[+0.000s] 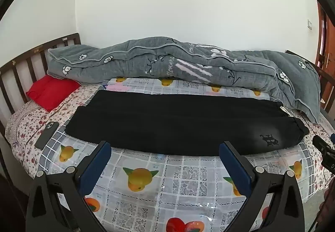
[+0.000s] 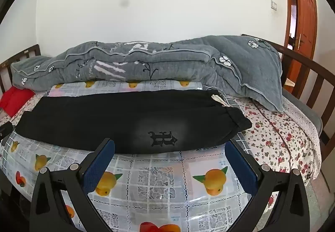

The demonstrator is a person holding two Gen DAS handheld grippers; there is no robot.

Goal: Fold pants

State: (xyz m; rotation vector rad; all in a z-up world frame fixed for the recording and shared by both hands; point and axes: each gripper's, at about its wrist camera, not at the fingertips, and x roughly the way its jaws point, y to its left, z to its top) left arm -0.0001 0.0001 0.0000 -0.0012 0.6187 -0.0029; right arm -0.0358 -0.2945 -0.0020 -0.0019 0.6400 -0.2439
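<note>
Black pants (image 1: pixel 178 121) lie flat across the bed, folded lengthwise, waistband with white drawstring to the right, leg ends to the left. They also show in the right wrist view (image 2: pixel 125 119), with an embroidered logo (image 2: pixel 163 137) near the front edge. My left gripper (image 1: pixel 165 146) is open and empty, just in front of the pants' near edge around their middle. My right gripper (image 2: pixel 170 144) is open and empty, in front of the logo end near the waistband.
A fruit-print plastic cloth (image 1: pixel 167 179) covers the bed under the pants. A grey quilt (image 1: pixel 167 64) lies along the back. A red pillow (image 1: pixel 52 91) and a dark phone (image 1: pixel 47 131) sit at left. Wooden bed rails (image 2: pixel 309 77) stand at right.
</note>
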